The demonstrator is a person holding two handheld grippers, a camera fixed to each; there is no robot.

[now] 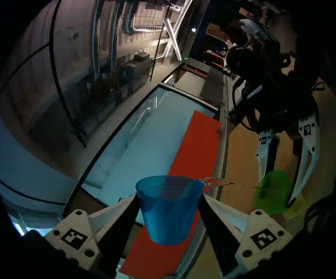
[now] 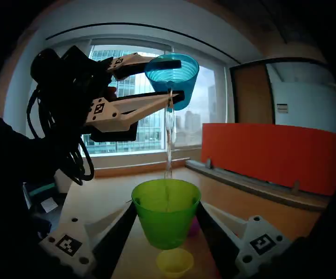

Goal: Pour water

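Blue cup, pinched in my left gripper, hangs at twelve o'clock in the right gripper view, axis tipped, rim dipping; water falls toward six into the upright green cup gripped by my right gripper.

Office: orange desk divider, high-rise windows
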